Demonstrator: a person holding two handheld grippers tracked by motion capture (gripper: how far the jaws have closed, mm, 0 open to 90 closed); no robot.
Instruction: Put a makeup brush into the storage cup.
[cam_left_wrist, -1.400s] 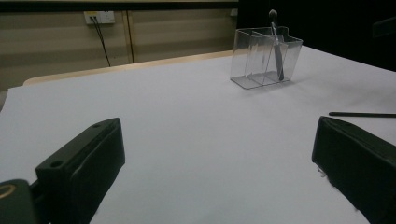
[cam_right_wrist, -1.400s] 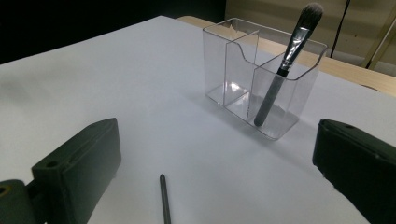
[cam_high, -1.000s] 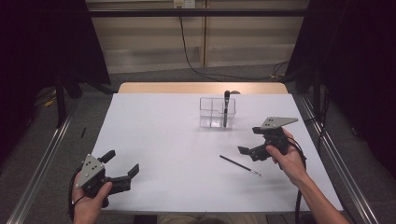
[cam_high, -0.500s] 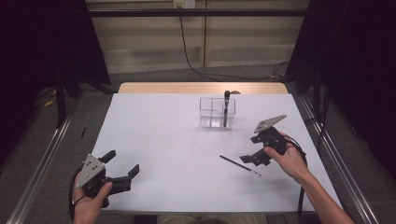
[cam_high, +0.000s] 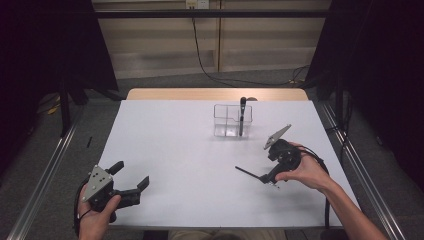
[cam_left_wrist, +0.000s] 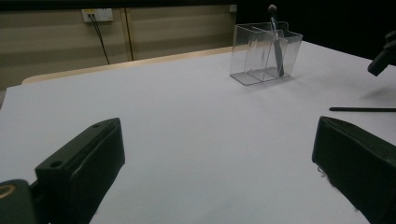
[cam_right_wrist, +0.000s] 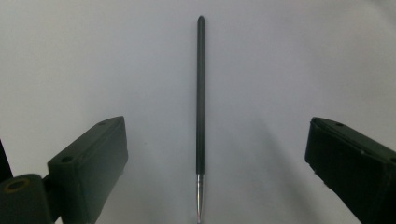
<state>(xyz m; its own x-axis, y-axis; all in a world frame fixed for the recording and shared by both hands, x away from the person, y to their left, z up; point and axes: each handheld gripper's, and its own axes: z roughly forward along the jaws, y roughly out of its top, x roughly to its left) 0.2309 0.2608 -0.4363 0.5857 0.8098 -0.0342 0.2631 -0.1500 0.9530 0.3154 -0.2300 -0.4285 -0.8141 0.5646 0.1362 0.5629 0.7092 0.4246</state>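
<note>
A thin black pen (cam_high: 252, 175) with a silver tip lies flat on the white table (cam_high: 180, 145), right of the middle. My right gripper (cam_high: 270, 178) tilts down over it, open. In the right gripper view the pen (cam_right_wrist: 201, 102) runs straight up between the two spread jaws, touching neither, and my right gripper (cam_right_wrist: 215, 140) holds nothing. My left gripper (cam_high: 131, 174) rests open near the front left edge, empty. In the left gripper view my left gripper (cam_left_wrist: 219, 168) faces a clear box (cam_left_wrist: 266, 53), and the pen (cam_left_wrist: 362, 109) lies at the far right.
A clear divided box (cam_high: 232, 120) stands at the back middle of the table with a second dark pen (cam_high: 242, 114) upright in it. The right gripper's cable (cam_high: 327, 200) trails along the forearm. Metal rails (cam_high: 45, 185) run down both sides of the table.
My right gripper has dropped and tipped forward, closing in over the pen on the table. The left gripper has stayed where it was.
</note>
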